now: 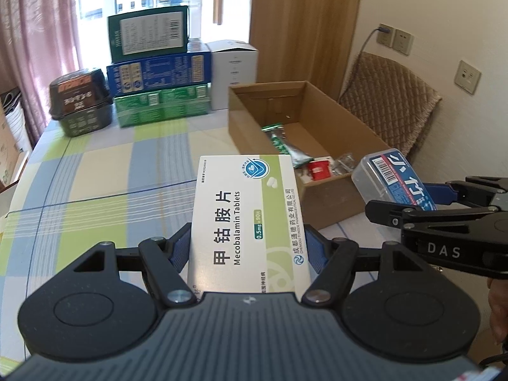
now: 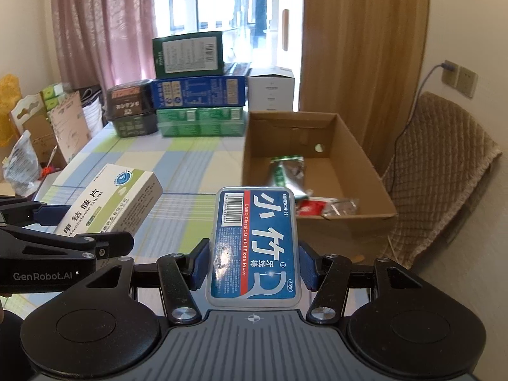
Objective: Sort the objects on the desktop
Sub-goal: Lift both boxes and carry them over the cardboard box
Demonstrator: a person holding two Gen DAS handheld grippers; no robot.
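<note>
Above the desk (image 1: 95,171), the left gripper (image 1: 246,244) clamps a Mecobalamin tablet box (image 1: 244,216) and the right gripper (image 2: 254,263) a dental floss pick case (image 2: 254,244), both short of the cardboard box (image 2: 358,165) at the desk's right edge, which already contains several small packets.

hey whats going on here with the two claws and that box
A person is tidying a table with a handheld claw in each hand. The left claw is shut on a white and green box of Mecobalamin tablets, and the right claw is shut on a blue case of dental floss picks. Both are held above the checked tablecloth, facing an open cardboard box that already holds a few small packets. Neither item has been dropped in yet.
</note>
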